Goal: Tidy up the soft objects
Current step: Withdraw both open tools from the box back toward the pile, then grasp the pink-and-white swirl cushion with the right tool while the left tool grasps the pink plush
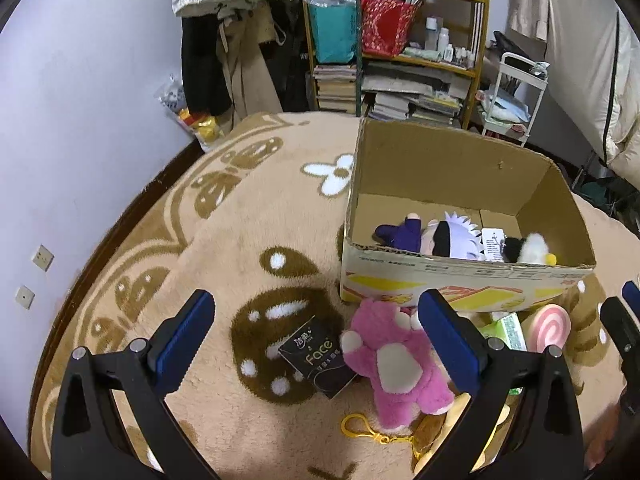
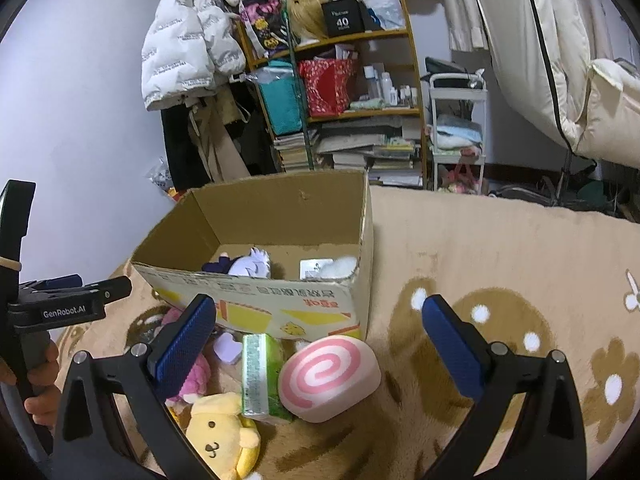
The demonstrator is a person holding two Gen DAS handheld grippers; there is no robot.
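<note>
An open cardboard box stands on the carpet and holds a purple-and-white doll and a black-and-white plush. In front of it lie a pink plush bear, a pink-swirl cushion, a green tissue pack and a yellow dog plush. My left gripper hangs open above the pink bear. My right gripper is open above the swirl cushion.
A black "Face" packet lies left of the bear, a yellow clip below it. Loaded shelves, hanging coats and a white cart stand behind the carpet. A hand holds the left gripper's handle.
</note>
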